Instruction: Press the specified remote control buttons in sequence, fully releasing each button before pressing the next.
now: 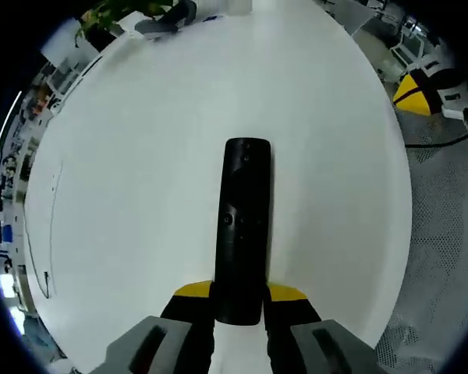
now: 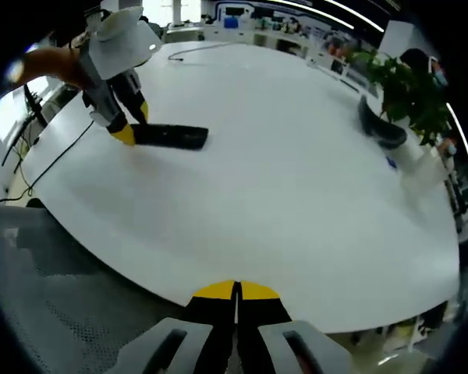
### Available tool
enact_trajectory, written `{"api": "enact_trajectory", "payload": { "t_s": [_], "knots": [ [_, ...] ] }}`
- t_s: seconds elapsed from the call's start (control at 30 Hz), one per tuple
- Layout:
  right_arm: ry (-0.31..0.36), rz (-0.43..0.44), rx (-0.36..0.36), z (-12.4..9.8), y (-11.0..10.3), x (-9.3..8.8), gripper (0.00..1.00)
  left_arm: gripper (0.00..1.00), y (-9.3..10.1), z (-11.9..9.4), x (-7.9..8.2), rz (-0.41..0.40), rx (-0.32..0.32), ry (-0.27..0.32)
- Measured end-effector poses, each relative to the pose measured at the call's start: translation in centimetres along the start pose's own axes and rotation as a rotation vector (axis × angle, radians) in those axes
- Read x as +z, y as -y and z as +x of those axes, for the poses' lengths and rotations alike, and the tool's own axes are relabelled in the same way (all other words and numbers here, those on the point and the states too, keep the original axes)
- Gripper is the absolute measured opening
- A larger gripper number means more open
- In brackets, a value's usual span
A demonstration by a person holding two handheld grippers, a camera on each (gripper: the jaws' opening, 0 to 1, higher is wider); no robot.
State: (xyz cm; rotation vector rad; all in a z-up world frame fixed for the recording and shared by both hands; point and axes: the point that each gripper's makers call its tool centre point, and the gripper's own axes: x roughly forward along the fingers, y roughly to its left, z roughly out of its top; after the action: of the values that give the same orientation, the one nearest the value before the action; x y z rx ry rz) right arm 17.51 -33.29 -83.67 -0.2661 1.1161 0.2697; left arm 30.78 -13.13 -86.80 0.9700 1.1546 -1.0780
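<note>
Left gripper view, long slim black plastic remote control [image 1: 242,230] lying flat on white round table [image 1: 140,195], near end clamped between left gripper [image 1: 240,300] yellow-tipped jaws, right gripper [image 2: 235,294] jaws pressed together, empty.

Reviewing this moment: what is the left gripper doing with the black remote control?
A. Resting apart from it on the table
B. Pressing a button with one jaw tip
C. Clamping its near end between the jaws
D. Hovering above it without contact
C: in the left gripper view the left gripper has its yellow-tipped jaws on either side of the near end of the remote control, which lies on the white table.
</note>
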Motion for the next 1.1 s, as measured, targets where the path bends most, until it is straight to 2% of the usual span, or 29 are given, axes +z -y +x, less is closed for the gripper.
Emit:
{"api": "enact_trajectory", "payload": {
  "t_s": [0.23, 0.3, 0.4, 0.47, 0.57, 0.9, 1.1],
  "knots": [
    [0.004, 0.005, 0.002, 0.0, 0.0, 0.1, 0.00, 0.23, 1.6, 0.0, 0.1, 0.033, 0.029, 0.016],
    [0.008, 0.005, 0.003, -0.1, 0.0, 0.1, 0.00, 0.23, 1.8, -0.1, 0.2, 0.022, 0.029, 0.016],
    [0.008, 0.000, 0.003, 0.0, 0.0, 0.1, 0.00, 0.23, 2.9, 0.0, 0.1, -0.014, -0.010, 0.039],
    [0.009, -0.001, 0.002, -0.1, 0.0, 0.1, 0.00, 0.23, 3.3, -0.1, 0.0, -0.011, -0.001, 0.058],
    [0.008, 0.002, 0.003, -0.1, 0.0, 0.1, 0.00, 0.23, 3.9, -0.2, 0.1, -0.051, 0.001, 0.071],
    [0.014, 0.000, 0.002, -0.1, 0.0, 0.2, 0.00, 0.23, 6.6, -0.3, 0.1, -0.022, -0.007, 0.106],
    [0.025, 0.009, -0.002, -0.2, 0.1, 0.3, 0.00, 0.23, 7.9, -0.4, 0.0, -0.034, -0.003, 0.118]
  ]
}}
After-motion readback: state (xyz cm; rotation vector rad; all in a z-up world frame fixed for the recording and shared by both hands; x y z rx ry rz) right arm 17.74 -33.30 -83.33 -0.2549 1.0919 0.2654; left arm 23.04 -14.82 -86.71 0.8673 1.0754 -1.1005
